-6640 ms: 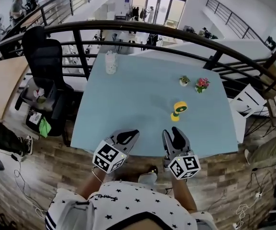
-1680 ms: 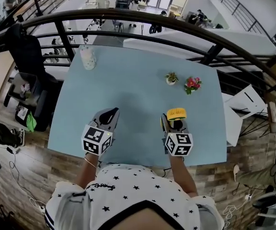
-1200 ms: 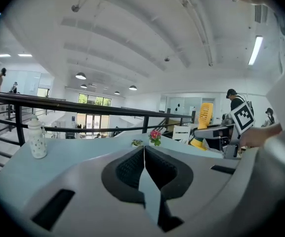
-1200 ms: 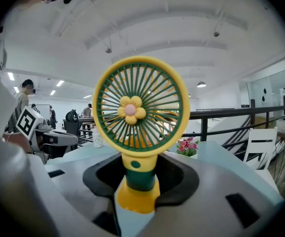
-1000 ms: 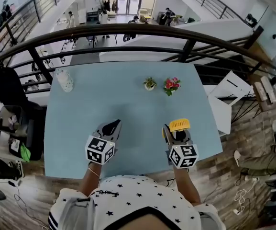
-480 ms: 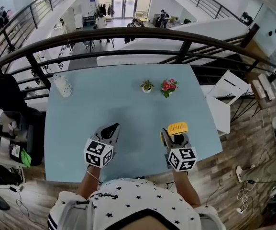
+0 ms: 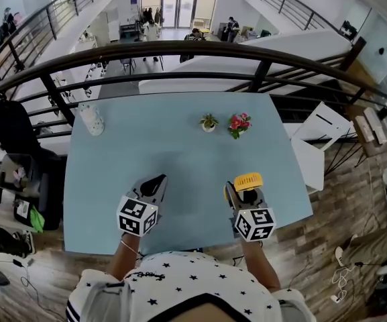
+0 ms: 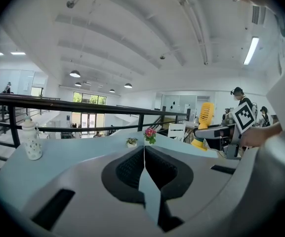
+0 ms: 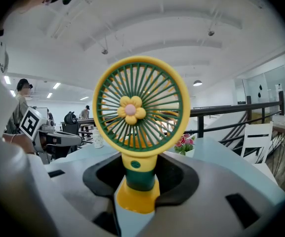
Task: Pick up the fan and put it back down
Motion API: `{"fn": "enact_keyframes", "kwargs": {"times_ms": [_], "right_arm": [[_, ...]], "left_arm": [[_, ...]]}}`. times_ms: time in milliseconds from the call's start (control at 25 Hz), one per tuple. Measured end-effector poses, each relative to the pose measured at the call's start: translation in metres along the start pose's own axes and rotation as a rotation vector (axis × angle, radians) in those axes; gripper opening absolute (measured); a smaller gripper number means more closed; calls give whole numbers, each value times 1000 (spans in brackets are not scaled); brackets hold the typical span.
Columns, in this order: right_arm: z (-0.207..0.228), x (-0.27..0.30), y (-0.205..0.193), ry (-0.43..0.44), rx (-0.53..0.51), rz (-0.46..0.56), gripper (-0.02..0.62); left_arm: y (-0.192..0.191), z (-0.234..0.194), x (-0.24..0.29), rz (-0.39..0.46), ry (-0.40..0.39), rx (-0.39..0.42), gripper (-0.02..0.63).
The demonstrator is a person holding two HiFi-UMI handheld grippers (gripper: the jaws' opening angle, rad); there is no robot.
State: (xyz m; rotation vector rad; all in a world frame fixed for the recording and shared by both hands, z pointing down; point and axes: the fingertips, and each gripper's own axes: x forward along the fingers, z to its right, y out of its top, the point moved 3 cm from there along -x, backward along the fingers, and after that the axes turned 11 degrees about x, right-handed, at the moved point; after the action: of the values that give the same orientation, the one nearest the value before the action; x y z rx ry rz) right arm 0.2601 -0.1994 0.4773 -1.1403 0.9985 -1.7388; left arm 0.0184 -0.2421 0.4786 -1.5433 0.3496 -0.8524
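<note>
The yellow and green fan (image 7: 248, 180) stands upright in my right gripper (image 7: 240, 188), over the front right part of the light blue table (image 7: 180, 146). In the right gripper view the jaws are shut on the green stem of the fan (image 9: 141, 102), just above its yellow base, and the round grille faces the camera. Whether the base touches the table I cannot tell. My left gripper (image 7: 154, 182) hovers at the front left, shut with nothing in it; its pads (image 8: 132, 167) meet. From the left gripper view the fan (image 8: 206, 115) shows at the right.
A white patterned bottle (image 7: 91, 119) stands at the table's back left. A small green plant (image 7: 208, 122) and a pot of pink flowers (image 7: 239, 123) stand at the back middle. A black railing (image 7: 180, 49) runs behind the table. A white chair (image 7: 310, 159) is off its right edge.
Over the last second neither gripper has visibly moved. In the oldest frame the fan stood alone farther back on the table; now it sits in my right gripper, nearer the front edge.
</note>
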Motion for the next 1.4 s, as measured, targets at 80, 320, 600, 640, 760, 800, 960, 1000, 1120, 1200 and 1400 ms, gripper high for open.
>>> {"fn": "enact_keyframes", "kwargs": {"times_ms": [80,320,600,640,760,800,960,1000,1120,1200,1400], "right_arm": [[-2,2,0,5,-1,-1,175],[-8,9,3,29,-7,-1,175],[-22,26,4,78,-23,-9,175],[-23,28,5,84,-26,-11,175],[-31,37,4,110,-31,-21,175],[-34,41,4,120,-34,-25,175],[-47,61,-2,156,-41,-40,175],[-49,65,-3,165,-44,-44,175],[-57,78,-7,191,-54,-60,175],[-62,86,-9,206,-60,-69,175],[-77,107,-21,239,-77,-96,175]], "left_arm": [[-2,-1,-2,-4,6,-2,29],[-5,-9,-11,-7,40,-12,29],[-11,-20,-27,-9,97,-28,29],[-11,-22,-29,-10,106,-31,29],[-12,-28,-40,-12,140,-38,29],[-14,-31,-44,-13,154,-41,29],[-23,-44,-63,-28,214,-57,29],[-25,-47,-68,-32,230,-60,29],[-29,-52,-84,-39,278,-71,29],[-31,-55,-94,-50,311,-76,29],[-40,-66,-119,-67,383,-90,29]]}}
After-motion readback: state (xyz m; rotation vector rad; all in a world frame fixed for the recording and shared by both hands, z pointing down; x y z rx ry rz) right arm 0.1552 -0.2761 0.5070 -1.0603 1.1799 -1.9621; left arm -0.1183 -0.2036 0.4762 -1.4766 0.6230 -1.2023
